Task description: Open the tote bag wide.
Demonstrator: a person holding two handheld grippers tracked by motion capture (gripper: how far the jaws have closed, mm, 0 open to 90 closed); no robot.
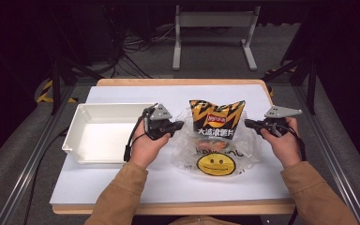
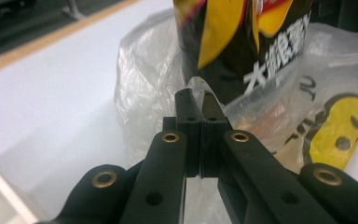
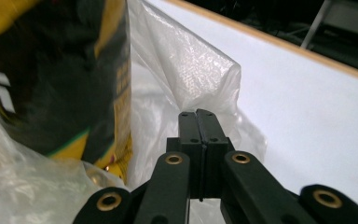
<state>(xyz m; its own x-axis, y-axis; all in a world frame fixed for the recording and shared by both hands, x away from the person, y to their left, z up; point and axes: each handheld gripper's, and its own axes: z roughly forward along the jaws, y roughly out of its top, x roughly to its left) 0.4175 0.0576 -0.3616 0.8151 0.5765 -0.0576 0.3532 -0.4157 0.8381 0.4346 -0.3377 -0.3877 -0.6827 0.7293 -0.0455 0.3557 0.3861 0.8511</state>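
Objects on the table (image 1: 122,187) were few and could be counted: one clear plastic bag (image 1: 187,154) printed with one yellow smiley face (image 1: 215,164), one black-and-yellow snack packet (image 1: 216,120) standing upright inside it, and one white rectangular tray (image 1: 82,123). Two tools were seen, one in each hand.

The plastic bag was placed near the middle of the table, slightly toward its right edge, with the smiley face turned to the near edge. The snack packet rose out of the bag's open mouth. Something orange was glimpsed low in the bag beneath the packet, but what it was could not be told. The tray was set toward the left edge of the table, well apart from the bag.

The left tool (image 1: 177,125) was held between the tray and the bag, at the bag's left side. In the left gripper view its jaws were seen pressed together, with a fold of the bag's film pinched at their tips (image 2: 196,95). The right tool (image 1: 249,123) was held at the bag's right side, toward the right edge of the table. In the right gripper view its jaws were likewise closed, and the bag's rim (image 3: 200,74) was caught at their tips (image 3: 197,114). The bag's mouth was thus gripped from both sides, one tool on each.
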